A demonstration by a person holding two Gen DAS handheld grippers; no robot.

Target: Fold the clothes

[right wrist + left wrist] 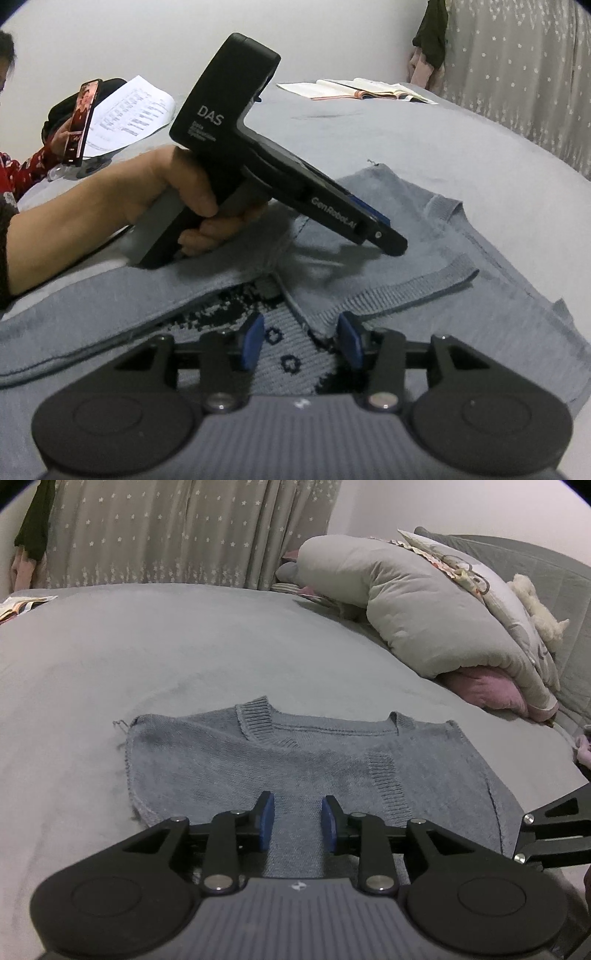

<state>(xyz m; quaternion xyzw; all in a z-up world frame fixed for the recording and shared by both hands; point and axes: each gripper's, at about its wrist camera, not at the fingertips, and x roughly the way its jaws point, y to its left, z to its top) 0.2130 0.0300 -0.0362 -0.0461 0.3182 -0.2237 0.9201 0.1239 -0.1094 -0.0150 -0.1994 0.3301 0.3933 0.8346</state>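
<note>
Evidently done with this fold, both the left claw (297, 821) and right claw (301, 341) stand open, pads gripping nothing, above the blue-grey knitted sweater (295, 760) lying flat on the bed (147, 646).

One grey-blue sweater (314, 760), two claws (297, 825) (301, 341), one phone (82, 122), one open book (354, 88)
</note>
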